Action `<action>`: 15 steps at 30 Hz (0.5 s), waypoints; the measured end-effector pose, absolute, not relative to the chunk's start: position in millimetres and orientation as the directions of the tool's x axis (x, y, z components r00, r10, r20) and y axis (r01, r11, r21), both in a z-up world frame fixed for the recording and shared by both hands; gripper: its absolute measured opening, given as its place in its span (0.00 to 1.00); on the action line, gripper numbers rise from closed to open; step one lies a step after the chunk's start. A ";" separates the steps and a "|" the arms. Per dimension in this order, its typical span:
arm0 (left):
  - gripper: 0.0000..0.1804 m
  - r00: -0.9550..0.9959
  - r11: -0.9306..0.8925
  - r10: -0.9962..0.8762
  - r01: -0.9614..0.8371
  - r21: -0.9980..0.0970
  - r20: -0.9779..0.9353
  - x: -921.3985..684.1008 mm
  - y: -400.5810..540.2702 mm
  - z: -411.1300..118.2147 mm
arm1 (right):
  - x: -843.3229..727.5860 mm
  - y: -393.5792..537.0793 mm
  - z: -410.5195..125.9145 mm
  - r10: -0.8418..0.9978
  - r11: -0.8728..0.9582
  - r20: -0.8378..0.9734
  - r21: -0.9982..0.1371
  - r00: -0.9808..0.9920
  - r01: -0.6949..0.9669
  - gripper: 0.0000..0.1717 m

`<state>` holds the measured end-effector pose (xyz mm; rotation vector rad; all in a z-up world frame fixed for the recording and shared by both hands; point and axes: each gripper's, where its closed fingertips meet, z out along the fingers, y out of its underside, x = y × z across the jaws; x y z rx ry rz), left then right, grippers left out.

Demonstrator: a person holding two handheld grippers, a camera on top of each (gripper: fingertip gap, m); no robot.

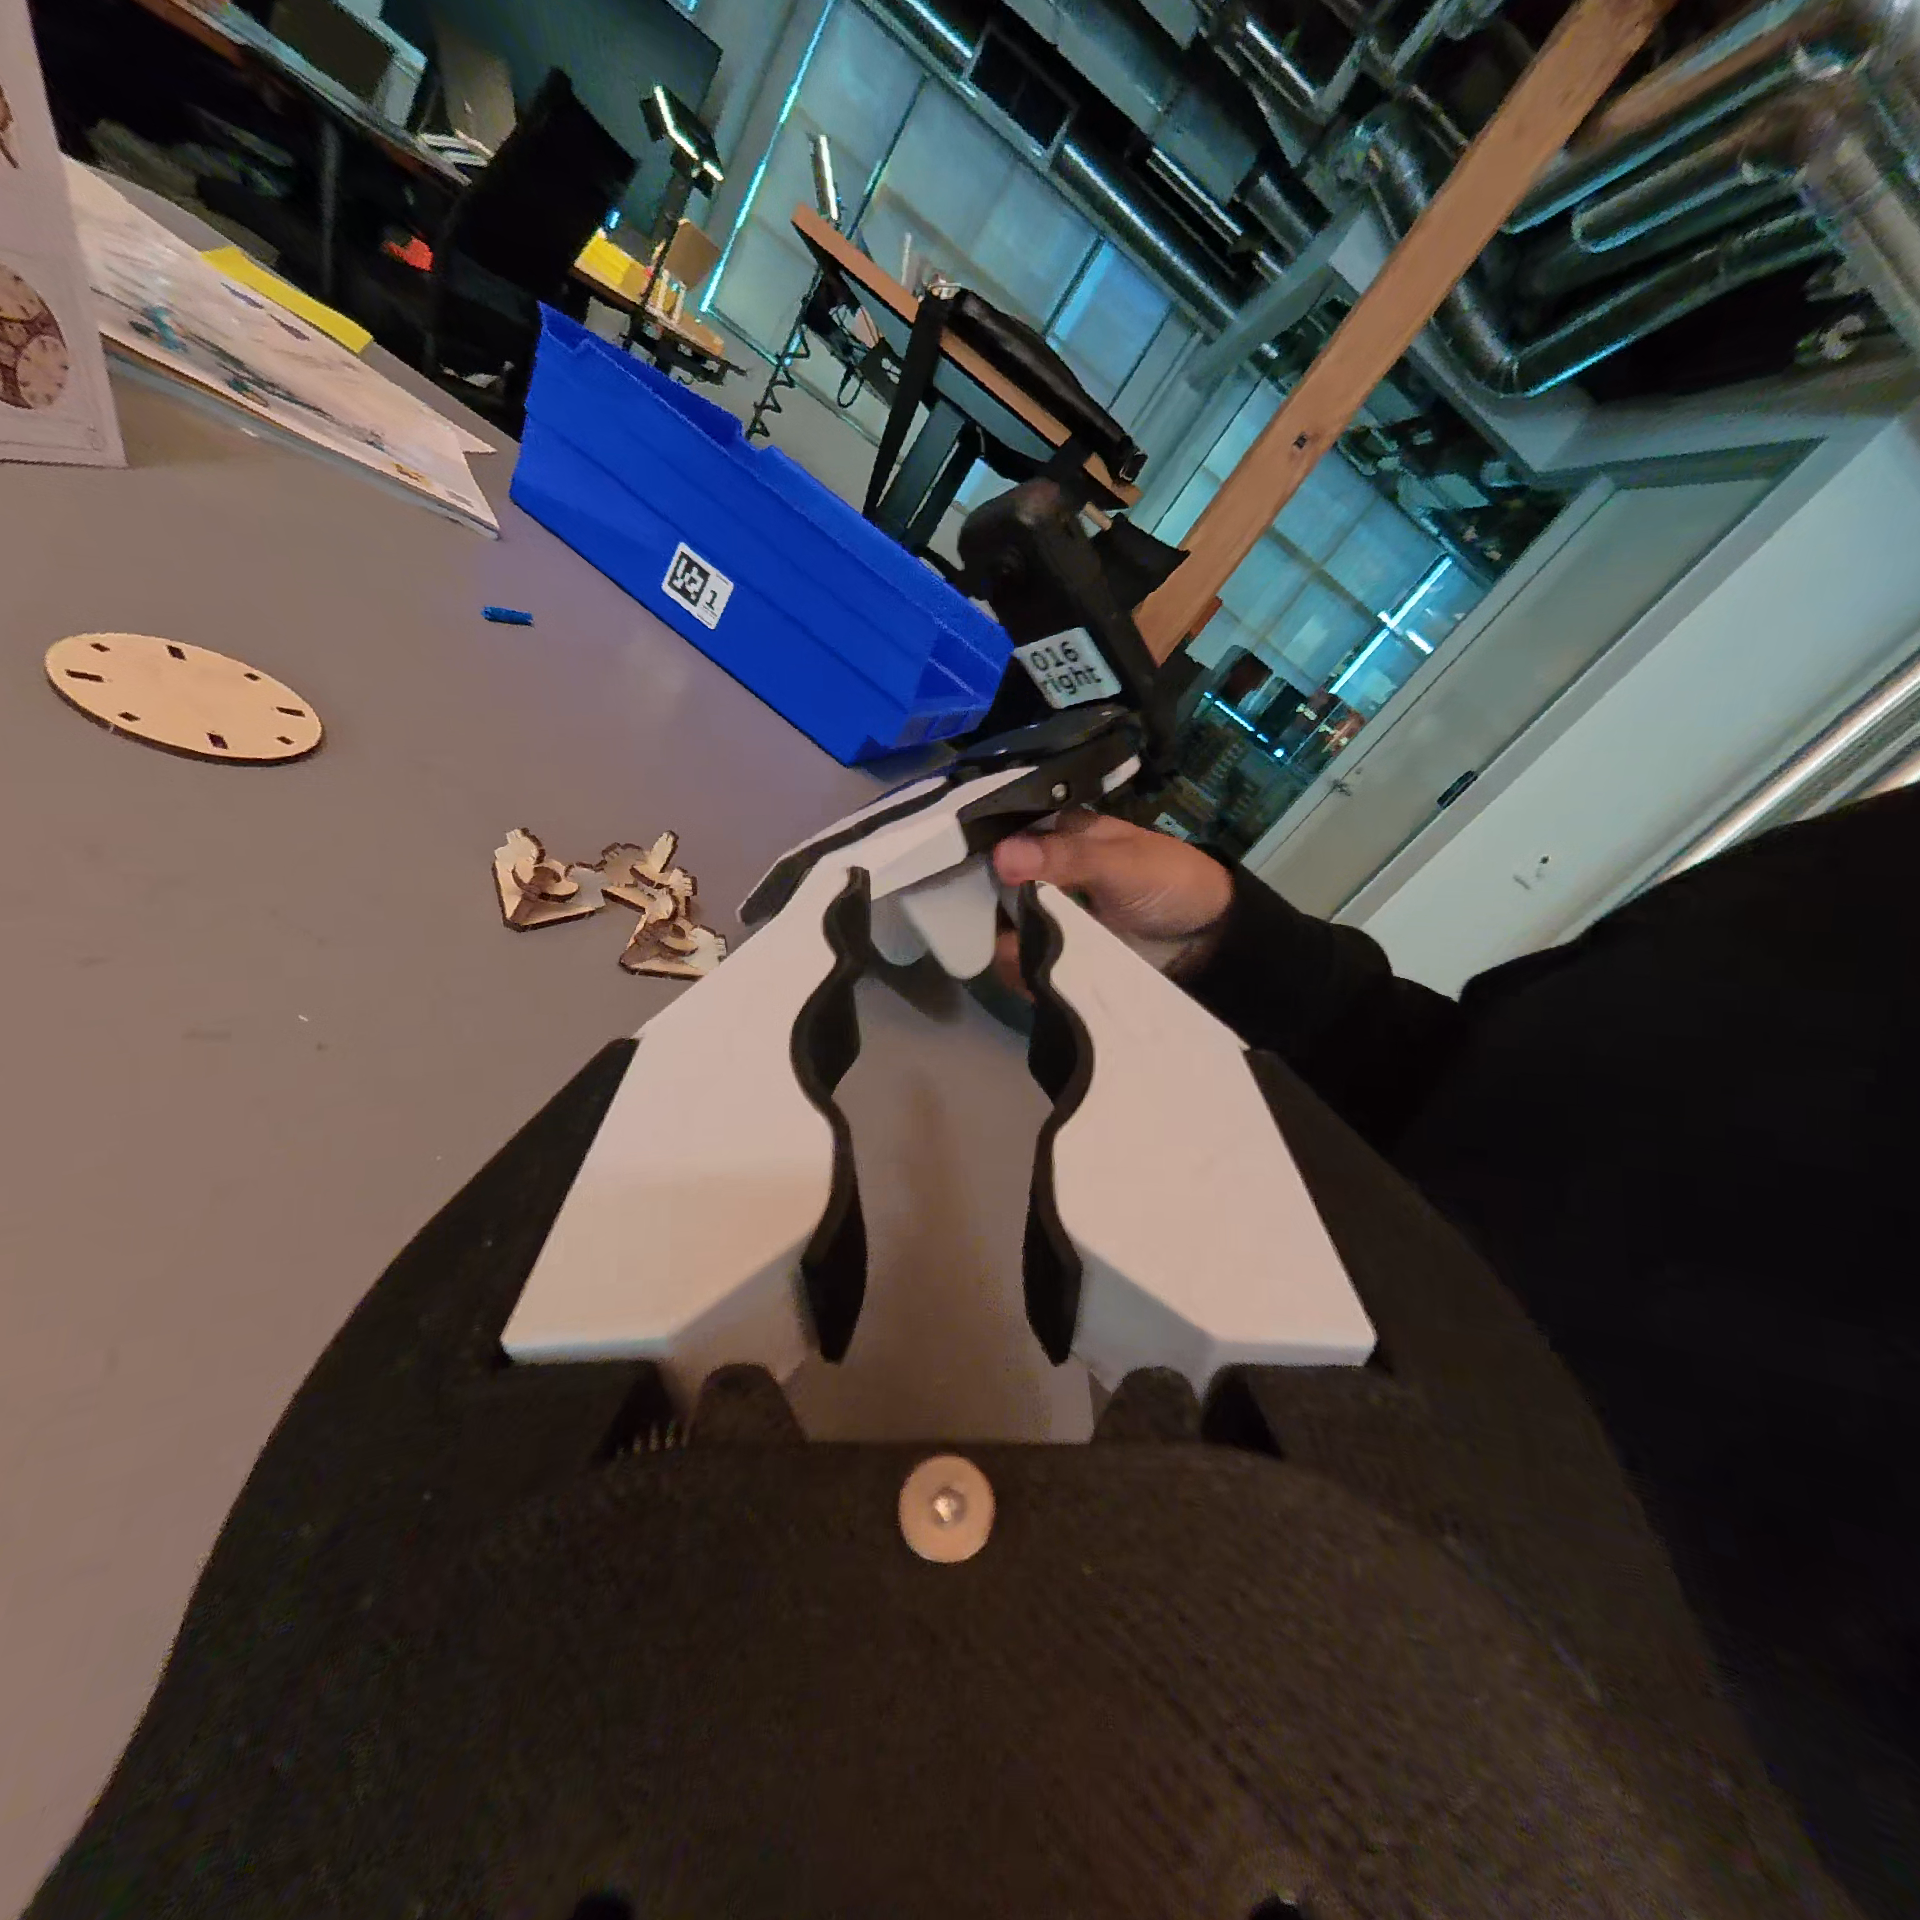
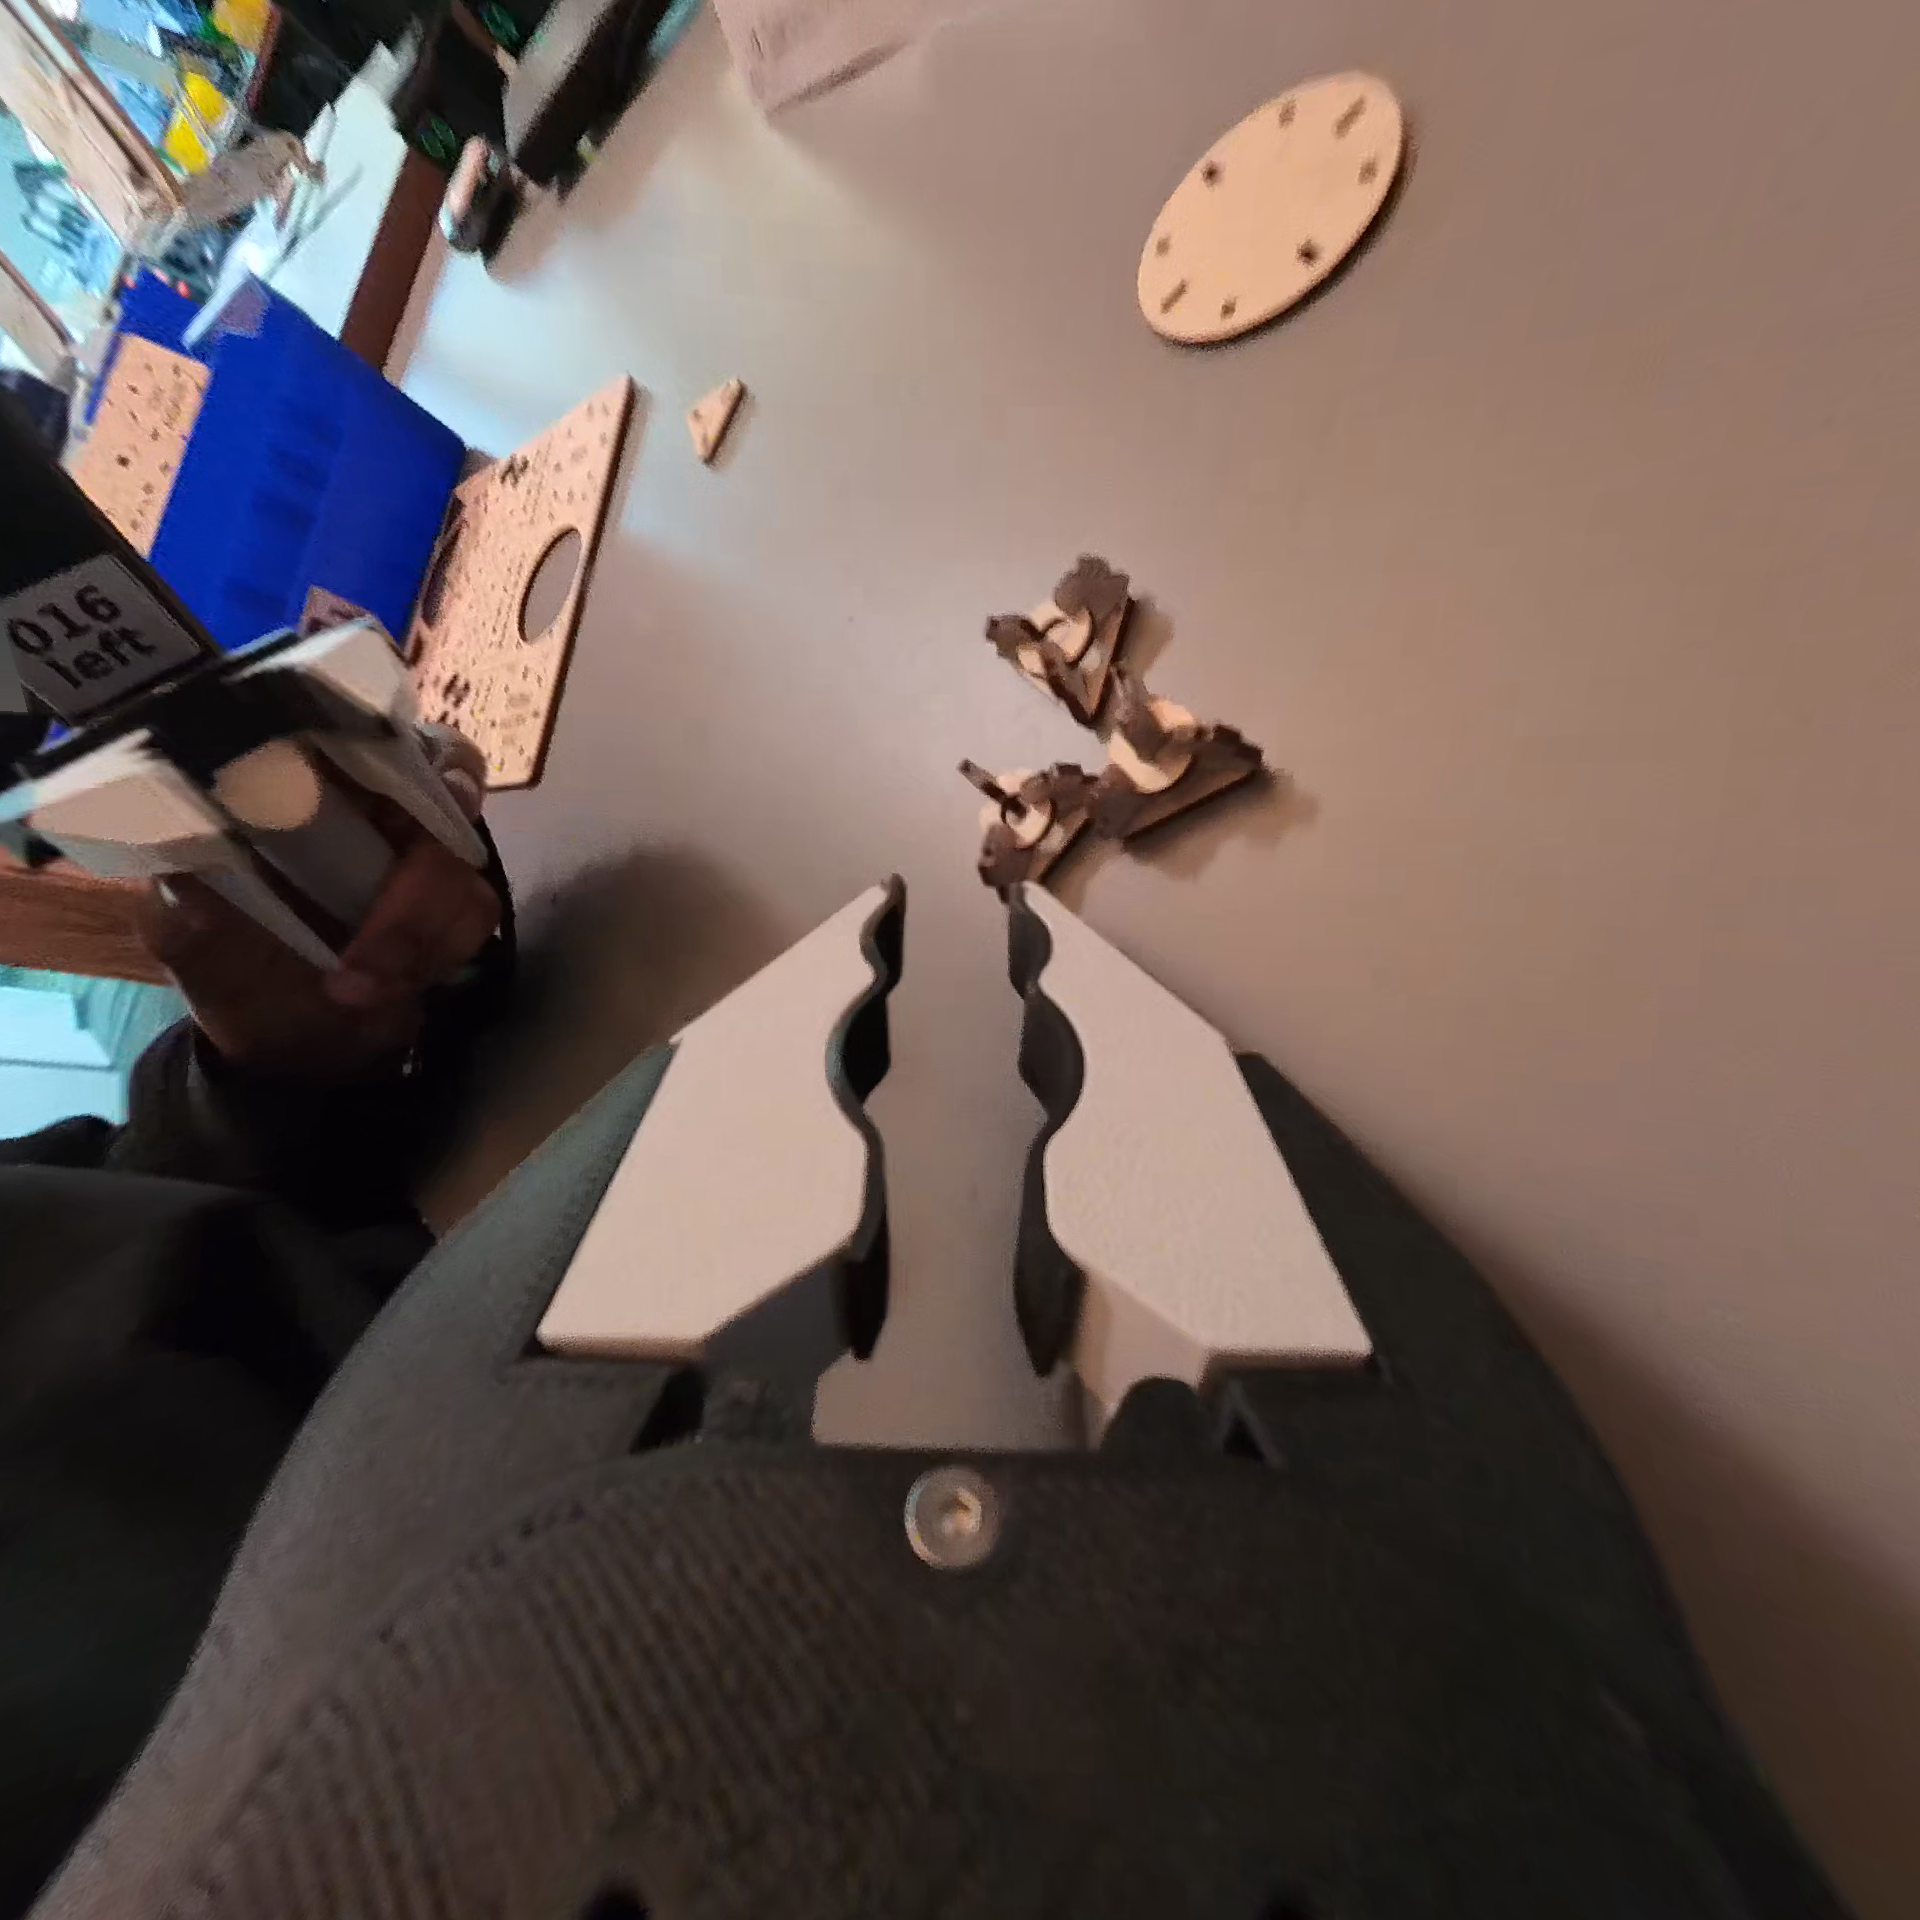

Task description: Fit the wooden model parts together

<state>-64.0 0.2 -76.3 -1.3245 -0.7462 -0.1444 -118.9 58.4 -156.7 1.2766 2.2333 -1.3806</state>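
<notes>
Both grippers' jaws stand apart, bare, near wooden pieces [image 2: 1101, 727]

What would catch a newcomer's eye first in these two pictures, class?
The bright blue bin at the far edge of the grey table stands out most. Next, the round wooden disc lying flat, and the cluster of small wooden pieces just ahead of the right gripper, whose jaws stand open and empty.

- Premises: workshop or maker lab
- Exposed metal ducting [image 1: 1704, 239] and timber beam [image 1: 1382, 312] overhead; glazed partition walls
- Grey tabletop [image 1: 312, 1039] carrying laser-cut wooden parts [image 1: 613, 899]; blue storage bin [image 1: 748, 551]; further workbenches behind
</notes>
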 end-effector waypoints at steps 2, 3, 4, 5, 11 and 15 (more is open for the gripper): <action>0.14 0.770 0.272 0.319 0.485 -0.831 0.553 -63.4 0.3 -74.7 | -123.9 57.8 -147.7 0.569 0.183 -0.506 -0.690 -0.648 0.700 0.15; 0.14 0.771 0.271 0.316 0.485 -0.831 0.553 -62.7 0.7 -74.7 | -125.8 56.9 -146.2 0.581 0.206 -0.453 -0.722 -0.676 0.661 0.16; 0.14 0.769 0.268 0.315 0.490 -0.829 0.557 -62.2 0.9 -75.7 | -126.5 55.3 -146.7 0.588 0.243 -0.393 -0.748 -0.707 0.618 0.16; 0.14 0.766 0.270 0.316 0.494 -0.827 0.561 -62.1 0.6 -76.7 | -126.4 53.4 -148.9 0.594 0.288 -0.325 -0.768 -0.736 0.572 0.16; 0.14 0.751 0.296 0.337 0.488 -0.821 0.568 -64.4 -8.2 -77.0 | -130.5 54.5 -177.6 0.619 0.571 0.087 -0.733 -0.781 0.371 0.02; 0.14 0.736 0.331 0.341 0.488 -0.808 0.584 -68.7 -15.0 -75.0 | -120.8 37.9 -177.9 0.557 0.615 0.117 -0.724 -0.823 0.313 0.01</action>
